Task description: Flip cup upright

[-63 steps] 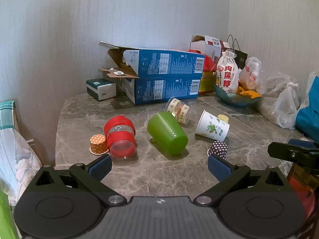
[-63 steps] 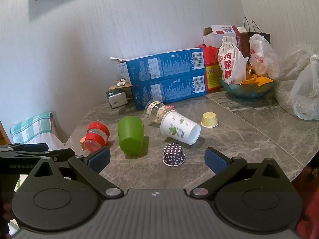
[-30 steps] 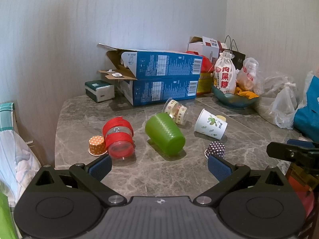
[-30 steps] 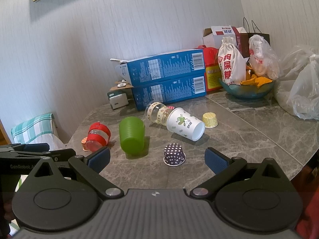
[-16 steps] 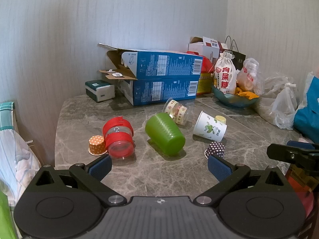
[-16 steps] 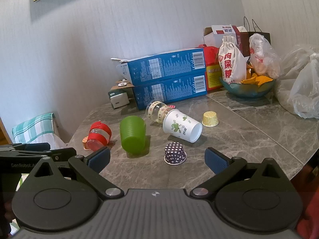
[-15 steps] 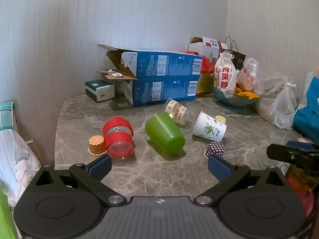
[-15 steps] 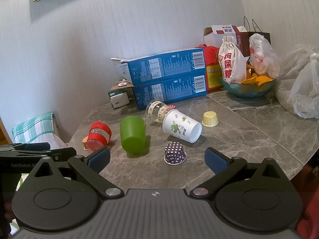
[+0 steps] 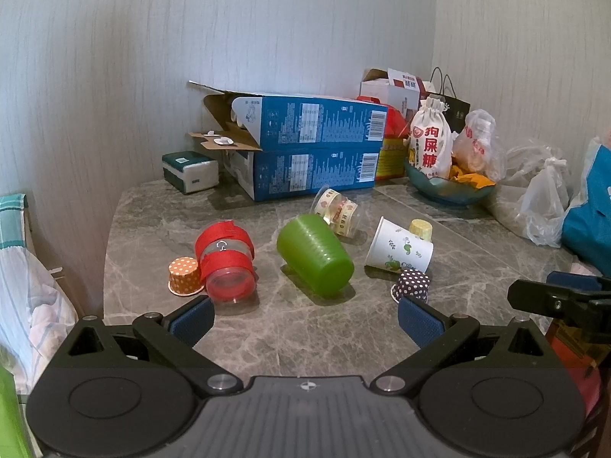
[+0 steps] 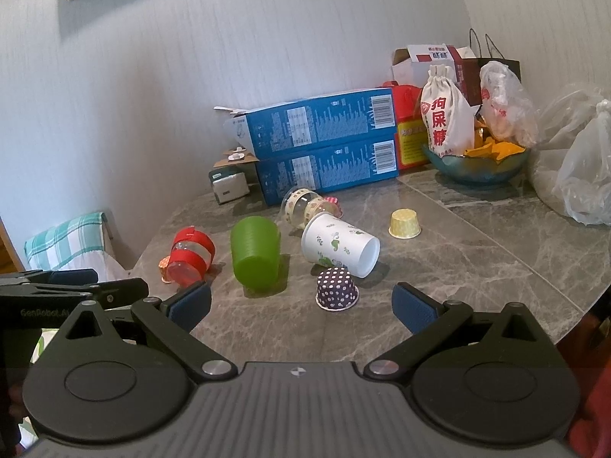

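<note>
Several cups lie on the grey marble table [image 9: 305,328]. A green plastic cup [image 9: 315,253] [image 10: 255,255] lies on its side in the middle. A white paper cup with green leaf print [image 9: 399,250] [image 10: 339,245] lies on its side to its right. A clear cup with red bands [image 9: 225,259] [image 10: 189,253] lies on its side at the left. A clear patterned cup [image 9: 338,212] [image 10: 303,208] lies behind them. My left gripper [image 9: 305,322] and right gripper [image 10: 301,303] are both open and empty, short of the cups.
Small baking cups stand upside down: purple dotted [image 9: 411,285] [image 10: 337,289], orange dotted [image 9: 184,275], yellow [image 10: 404,224]. Two blue boxes [image 9: 309,152], a tissue pack [image 9: 189,171], a bowl with a cloth bag [image 9: 448,187] and plastic bags [image 9: 542,206] crowd the back and right.
Both views have shifted only slightly. The white paper cup has rolled a little on the table. Both grippers stay open.
</note>
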Demonstrator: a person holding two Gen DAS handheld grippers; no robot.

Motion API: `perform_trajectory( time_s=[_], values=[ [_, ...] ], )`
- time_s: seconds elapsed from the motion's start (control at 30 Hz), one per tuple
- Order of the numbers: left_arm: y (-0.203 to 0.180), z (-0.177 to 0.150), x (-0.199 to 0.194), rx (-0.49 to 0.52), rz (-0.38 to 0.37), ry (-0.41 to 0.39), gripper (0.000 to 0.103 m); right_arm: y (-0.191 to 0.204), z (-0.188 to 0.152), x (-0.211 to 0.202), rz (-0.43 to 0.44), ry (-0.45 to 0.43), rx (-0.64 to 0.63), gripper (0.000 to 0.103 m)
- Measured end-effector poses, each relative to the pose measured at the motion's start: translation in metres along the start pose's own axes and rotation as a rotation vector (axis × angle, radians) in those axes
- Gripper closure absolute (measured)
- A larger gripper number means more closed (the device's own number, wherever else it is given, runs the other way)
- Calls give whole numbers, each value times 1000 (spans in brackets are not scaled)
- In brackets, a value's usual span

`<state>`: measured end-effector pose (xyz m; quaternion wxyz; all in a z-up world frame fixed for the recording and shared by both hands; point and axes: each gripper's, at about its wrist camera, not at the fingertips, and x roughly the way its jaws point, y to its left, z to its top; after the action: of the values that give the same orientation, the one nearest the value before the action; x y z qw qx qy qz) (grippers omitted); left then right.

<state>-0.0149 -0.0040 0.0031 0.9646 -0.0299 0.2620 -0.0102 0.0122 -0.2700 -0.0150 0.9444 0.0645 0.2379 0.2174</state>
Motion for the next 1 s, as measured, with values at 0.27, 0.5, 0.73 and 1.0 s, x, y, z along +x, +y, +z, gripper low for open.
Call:
perform_trajectory(
  time_s=[0.27, 0.5, 0.73, 1.0],
  values=[
    [2, -1, 2, -5, -2, 7, 0, 0, -1, 2, 1, 11, -8, 1],
    [5, -2, 7, -15, -9, 15, 0, 2, 0, 6, 1, 17, -17, 1],
    [9, -4, 12, -27, -17, 19, 0, 2, -1, 8, 5, -4, -19, 1],
    [26, -3, 26, -108, -13, 15, 0, 3, -1, 16, -18, -89, -19, 1]
  ],
)
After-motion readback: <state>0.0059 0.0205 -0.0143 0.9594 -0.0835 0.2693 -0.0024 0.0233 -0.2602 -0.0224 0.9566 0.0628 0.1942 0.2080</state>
